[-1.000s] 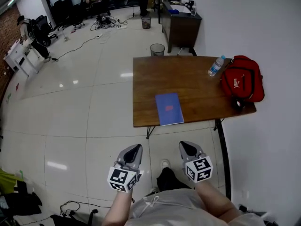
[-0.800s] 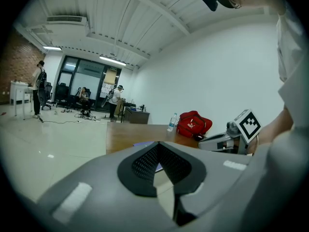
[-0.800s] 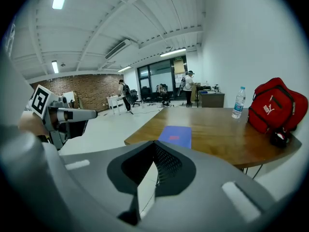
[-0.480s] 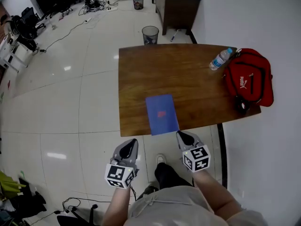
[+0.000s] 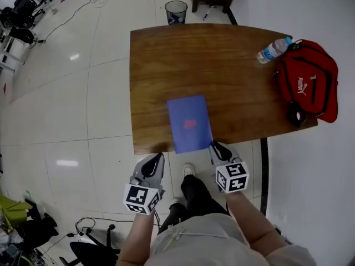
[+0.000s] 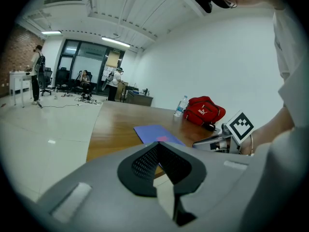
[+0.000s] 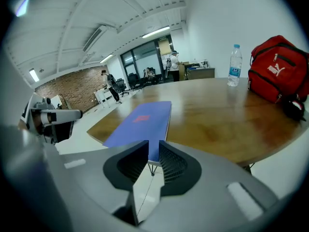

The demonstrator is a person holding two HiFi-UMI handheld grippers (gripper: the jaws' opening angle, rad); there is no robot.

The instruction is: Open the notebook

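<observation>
A closed blue notebook with a small red mark lies flat on the wooden table, its near end at the front edge. My left gripper hangs in front of the table edge, left of the notebook, with its jaws shut and nothing in them. My right gripper sits just off the notebook's near right corner, its jaws a narrow gap apart and empty. In the left gripper view the notebook lies beyond the jaw tips. In the right gripper view the notebook shows straight ahead past the jaw tips.
A red bag and a water bottle stand at the table's right end. A waste bin is on the floor beyond the far edge. A black strip runs along the floor by the right wall. Cables lie on the floor at lower left.
The person has walked up to the table. Both grippers have come from well short of it to its front edge, the right one reaching the notebook's near corner.
</observation>
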